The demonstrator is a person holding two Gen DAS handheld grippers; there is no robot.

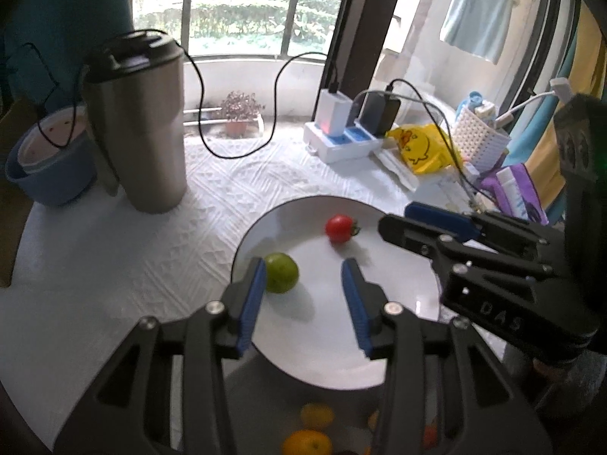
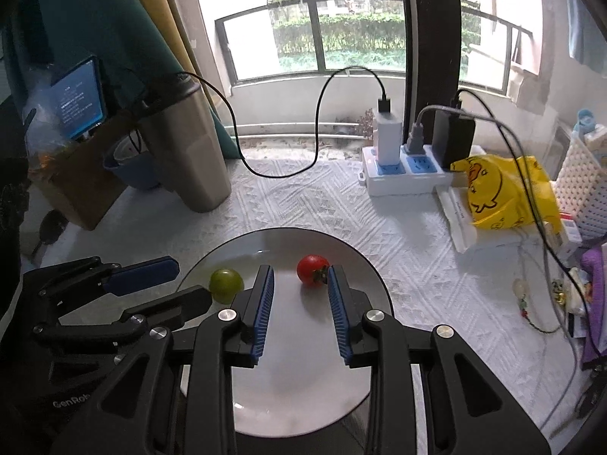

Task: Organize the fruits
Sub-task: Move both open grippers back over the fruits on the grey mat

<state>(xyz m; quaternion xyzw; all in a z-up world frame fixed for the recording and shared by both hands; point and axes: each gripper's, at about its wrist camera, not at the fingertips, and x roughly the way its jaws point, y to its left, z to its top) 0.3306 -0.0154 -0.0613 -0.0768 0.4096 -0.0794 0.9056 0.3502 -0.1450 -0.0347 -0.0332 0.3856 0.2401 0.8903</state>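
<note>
L jaws (image 1: 304, 263) sit closest to the lens, blue pads apart w/ a moderate gap, released, nothing between them. They hang over the near-left part of a white plate (image 1: 379, 284). The green fruit (image 1: 282, 273) lies on the plate just beyond the L pad's tip; can't tell if pad and fruit touch, but it is outside the gap, not gripped. R jaws (image 2: 300, 268) are set narrower, pads parallel w/ a small gap, also empty and holding nothing. The red tomato (image 2: 313, 275) rests on the plate just ahead of the R-hand pad's tip, stem end toward that pad, again outside the gap. Both fruits are on the plate's far half, green to the L, tomato to the R, well apart. The two grippers are side by side over the plate, both angled down. Orange fruits (image 1: 307, 441), blurred, show at the bottom edge below the plate rim in the L view. Plate sits on a surface (image 1: 132, 265) covered by white textured cloth. Further back: steel tumbler (image 1: 140, 125) upright at L, power strip (image 1: 341, 144) w/ chargers plugged in, yellow bag (image 1: 425, 148) beside it.
</note>
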